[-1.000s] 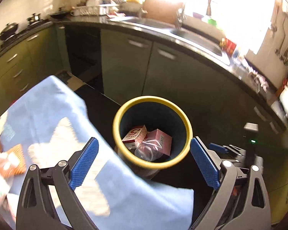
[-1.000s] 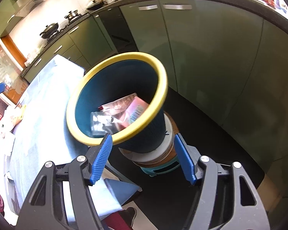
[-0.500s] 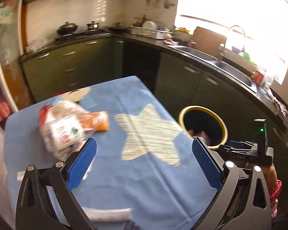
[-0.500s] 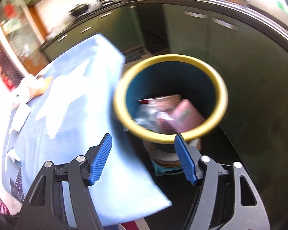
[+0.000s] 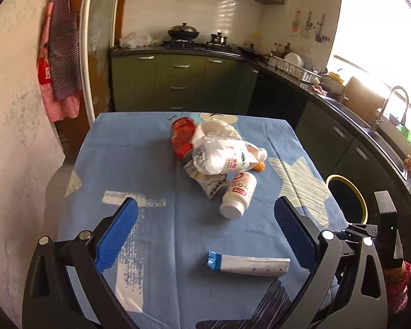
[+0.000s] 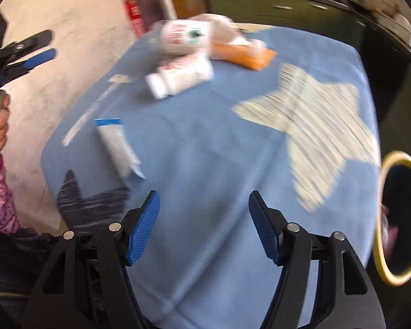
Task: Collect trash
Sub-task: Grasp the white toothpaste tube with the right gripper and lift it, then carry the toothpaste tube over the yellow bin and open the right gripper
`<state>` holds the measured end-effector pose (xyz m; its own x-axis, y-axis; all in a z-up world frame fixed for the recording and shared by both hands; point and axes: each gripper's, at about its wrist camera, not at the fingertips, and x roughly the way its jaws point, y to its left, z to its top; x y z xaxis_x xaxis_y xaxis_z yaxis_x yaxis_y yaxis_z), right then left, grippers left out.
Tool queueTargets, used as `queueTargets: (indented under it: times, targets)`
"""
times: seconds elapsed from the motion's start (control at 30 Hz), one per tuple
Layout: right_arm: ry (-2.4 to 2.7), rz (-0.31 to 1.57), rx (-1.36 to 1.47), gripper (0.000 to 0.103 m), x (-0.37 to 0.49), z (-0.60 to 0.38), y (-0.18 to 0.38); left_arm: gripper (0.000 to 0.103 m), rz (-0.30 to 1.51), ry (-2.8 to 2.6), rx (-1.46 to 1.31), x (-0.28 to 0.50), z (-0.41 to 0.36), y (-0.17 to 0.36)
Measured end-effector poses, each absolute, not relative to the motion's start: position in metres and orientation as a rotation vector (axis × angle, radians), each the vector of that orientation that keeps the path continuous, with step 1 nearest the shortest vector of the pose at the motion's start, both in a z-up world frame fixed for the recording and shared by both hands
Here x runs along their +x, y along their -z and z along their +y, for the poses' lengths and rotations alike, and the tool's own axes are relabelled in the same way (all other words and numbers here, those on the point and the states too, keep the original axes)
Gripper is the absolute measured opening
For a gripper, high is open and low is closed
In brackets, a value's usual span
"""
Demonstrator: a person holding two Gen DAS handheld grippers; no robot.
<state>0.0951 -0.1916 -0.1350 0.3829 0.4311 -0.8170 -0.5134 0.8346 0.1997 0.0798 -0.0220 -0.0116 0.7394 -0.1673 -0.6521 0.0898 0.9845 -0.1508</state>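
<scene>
Your left gripper (image 5: pixel 205 230) hangs over the near end of the blue tablecloth (image 5: pixel 150 170) with its jaws spread wide and nothing between them; the flattened white tube with a blue crimped end (image 5: pixel 248 265) lies just ahead of it at about 5 o'clock from the midpoint, close to the right finger. The white pill bottle (image 5: pixel 238 194) lies on its side at 12 o'clock, cap end toward you, and beyond it sits the heap: a crinkled clear plastic bottle (image 5: pixel 224 157), a red can (image 5: pixel 182 137) and white wrappers, touching one another. Your right gripper (image 6: pixel 204 226) is likewise wide and empty above the cloth's near edge; that view is motion-blurred, with the tube (image 6: pixel 116 145) at 10 o'clock and the pill bottle (image 6: pixel 178 78) near 12. The round, yellow-rimmed bin (image 6: pixel 397 230) stands off the table at 3 o'clock; something pinkish shows inside, too blurred to name.
</scene>
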Motion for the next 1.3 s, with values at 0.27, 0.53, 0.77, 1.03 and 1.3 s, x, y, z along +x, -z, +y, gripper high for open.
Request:
queueTargets:
  times: [0.27, 0.53, 0.77, 1.03, 1.3]
  targets:
    - [-0.830, 0.959, -0.204, 0.057, 0.094, -0.120, 0.122, 0.098, 0.779, 0.099, -0.160, 0.074, 0.004, 0.037]
    - [-0.822, 1.011, -0.283, 0.040, 0.103, -0.092, 0.142, 0.098, 0.782, 0.119, -0.155, 0.074, 0.000, 0.039]
    - [-0.790, 0.996, -0.310, 0.019, 0.103, -0.092, 0.144, 0.098, 0.798, 0.115, -0.159, 0.078, -0.001, 0.044]
    - [-0.755, 0.971, -0.276, 0.018, 0.100, -0.112, 0.137, 0.098, 0.808, 0.132, -0.143, 0.081, -0.010, 0.045]
    - [-0.552, 0.955, -0.144, 0.018, 0.113, -0.191, 0.130, 0.098, 0.818, 0.163, -0.103, 0.084, -0.032, 0.044]
